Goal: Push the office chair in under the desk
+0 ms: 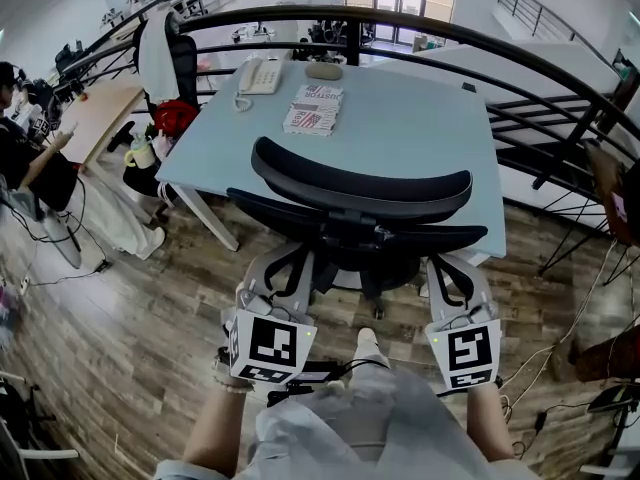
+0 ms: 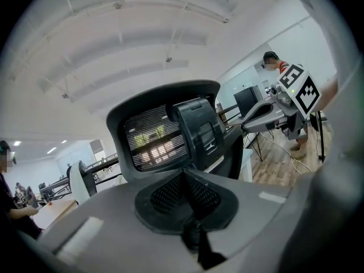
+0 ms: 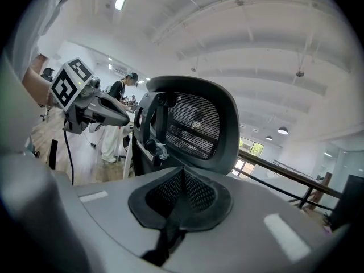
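black mesh chair [image 1: 360, 193] stands at the near edge of the pale desk [image 1: 420, 128], with its back turned to the person. its headrest and backrest overlap the desktop in the head view, and how far the seat reaches under the top cannot be told.

both grippers are held low on the near side of the chair, above the wood floor [image 1: 130, 338]. the left gripper [image 1: 280, 273] is by the left of the chair's base and the right gripper [image 1: 458, 273] by the right. each points up and away toward the backrest. whether either touches the chair cannot be told.

in the left gripper view the jaws are pressed together with nothing between them, and the chair's mesh back rises just beyond. the right gripper view shows the same: jaws together, empty, with the backrest close ahead.

on the far part of the desk lie a phone [image 1: 258, 76] at the left and a printed packet [image 1: 313, 109] just right of it. a black railing [image 1: 520, 53] curves round the far side of the desk.
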Tool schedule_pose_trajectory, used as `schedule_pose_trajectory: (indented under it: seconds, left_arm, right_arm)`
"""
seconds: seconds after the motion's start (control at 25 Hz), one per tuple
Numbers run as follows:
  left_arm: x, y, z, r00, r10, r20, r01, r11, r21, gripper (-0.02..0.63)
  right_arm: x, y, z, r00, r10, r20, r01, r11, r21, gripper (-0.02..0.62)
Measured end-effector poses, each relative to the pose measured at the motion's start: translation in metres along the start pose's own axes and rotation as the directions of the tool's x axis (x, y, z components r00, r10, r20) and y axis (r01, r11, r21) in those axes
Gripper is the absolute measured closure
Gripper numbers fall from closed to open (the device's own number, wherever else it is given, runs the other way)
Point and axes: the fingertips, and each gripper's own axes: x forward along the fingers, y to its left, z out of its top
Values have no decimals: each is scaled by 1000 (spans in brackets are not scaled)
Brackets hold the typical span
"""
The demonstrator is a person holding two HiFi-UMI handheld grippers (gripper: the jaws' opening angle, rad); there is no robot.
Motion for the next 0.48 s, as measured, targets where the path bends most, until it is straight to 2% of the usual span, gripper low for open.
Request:
schedule_pose_trajectory:
  seconds: [0.48]
  left_arm:
    - [-2,2,-3,1000,-4,-2,4,1000,-6,601]
  right_arm:
    - [1,5,0,1000,5,-7,-5,1000,-8,588]
